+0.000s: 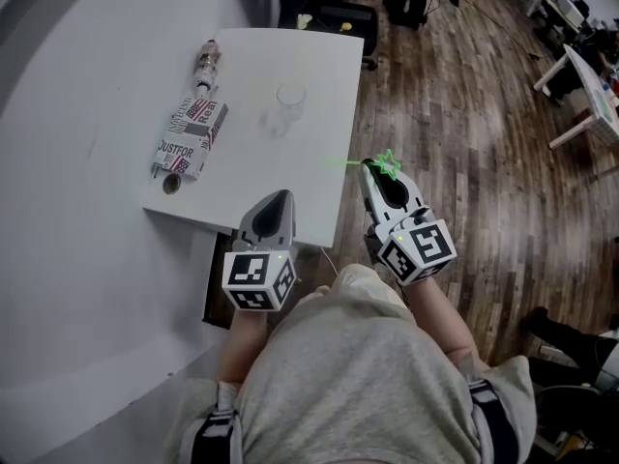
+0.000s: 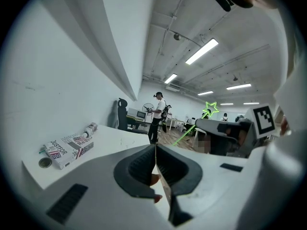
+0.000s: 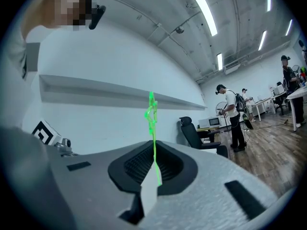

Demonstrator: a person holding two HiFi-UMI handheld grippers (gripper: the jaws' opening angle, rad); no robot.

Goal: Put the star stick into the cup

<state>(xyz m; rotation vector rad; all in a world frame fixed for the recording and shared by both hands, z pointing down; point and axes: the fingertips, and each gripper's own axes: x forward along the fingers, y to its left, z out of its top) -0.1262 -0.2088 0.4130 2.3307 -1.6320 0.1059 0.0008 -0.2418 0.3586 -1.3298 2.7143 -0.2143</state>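
Open tabletop (image 1: 261,177) surrounds the cup (image 1: 290,98); the box (image 1: 191,138) and bottle (image 1: 205,63) lie off to its left.

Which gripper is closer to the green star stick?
Right. The right gripper pinches the star stick; the left gripper sits apart, off to its left, shut and empty.

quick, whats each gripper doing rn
left gripper: closed, nothing in it
right gripper: closed on the green star stick
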